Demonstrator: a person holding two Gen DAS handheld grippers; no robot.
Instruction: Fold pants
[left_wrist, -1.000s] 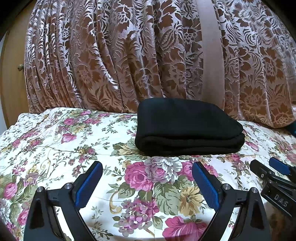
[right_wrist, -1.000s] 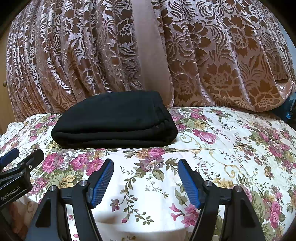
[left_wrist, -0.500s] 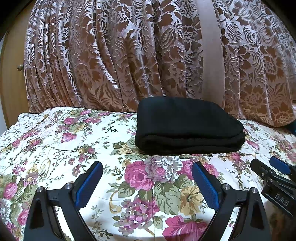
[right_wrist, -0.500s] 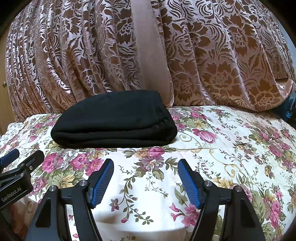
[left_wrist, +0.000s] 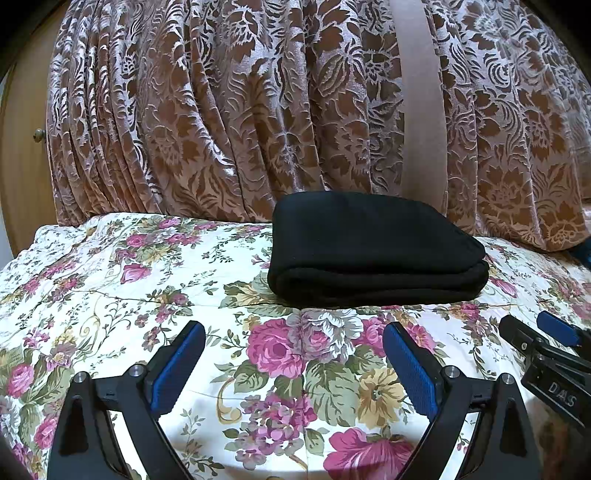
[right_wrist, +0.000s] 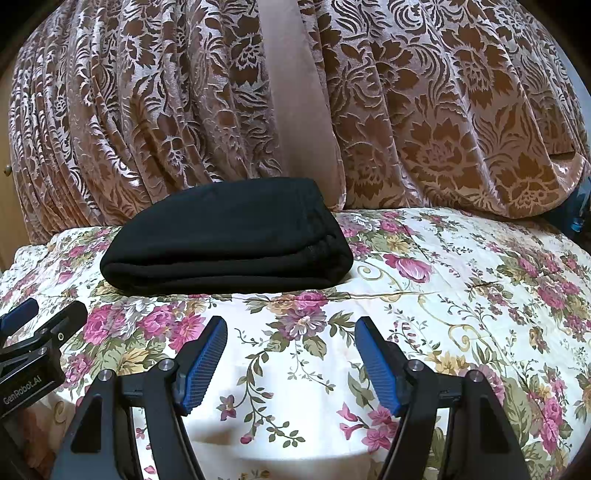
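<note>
Left wrist view: black pants (left_wrist: 373, 251) folded into a thick stack of layers, lying on the floral bedspread (left_wrist: 110, 280) of the bed, ahead of the left tool (left_wrist: 293, 363) and a little to its right, clearly apart from it. Left tool spread wide, blue pads (left_wrist: 177, 363) facing each other with only flowered cloth between them, holding nothing. Part of the right tool (left_wrist: 546, 354) visible at the right edge, black with a blue pad, also away from the pants. Behind the bed, a brown curtain (left_wrist: 221, 110) with a pale leaf pattern, hanging down to the far edge of the bedspread; a plain beige strip (left_wrist: 421, 110) running down over it, just behind the pants. Right wrist view: same pants (right_wrist: 229, 240) ahead and to the left, rounded fold edge toward the camera, layered edges at the right end. Right tool (right_wrist: 291, 360) also wide apart and empty, above the bedspread (right_wrist: 461, 280), near the pants but not touching. Left tool (right_wrist: 44, 332) visible at the left edge. Curtain (right_wrist: 443, 110) behind.
</note>
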